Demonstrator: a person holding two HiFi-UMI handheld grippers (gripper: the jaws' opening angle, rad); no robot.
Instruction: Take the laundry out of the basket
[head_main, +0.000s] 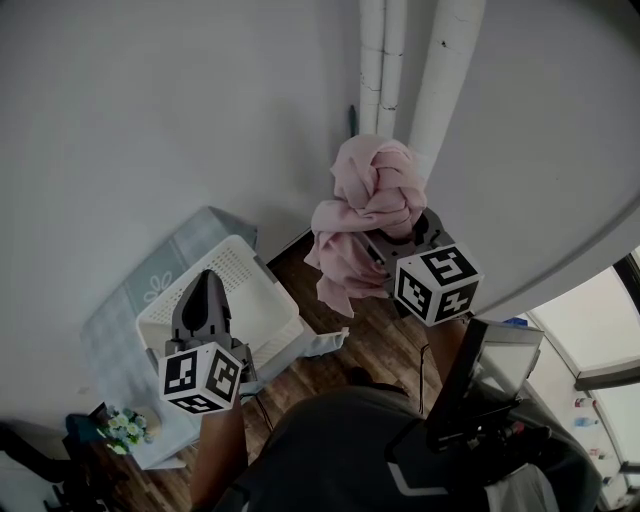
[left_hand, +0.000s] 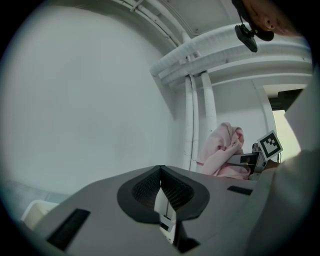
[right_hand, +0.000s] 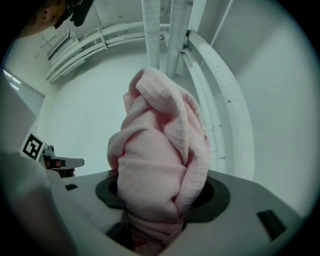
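- My left gripper (head_main: 207, 280) is a grey shell that tapers to two dark fingers, with black rectangular slots sunk into its upper face
- Its pads (left_hand: 177, 190) are black and finely ribbed, set in a dark rounded recess
- A white cube (head_main: 200, 377) printed with black square markers sits at its back end
- My right gripper (head_main: 385, 243) has the same grey housing, and its marker cube (head_main: 436, 284) shows the same black-on-white squares
- I'm wearing a dark grey top (head_main: 330, 450) with a thin pale line on it
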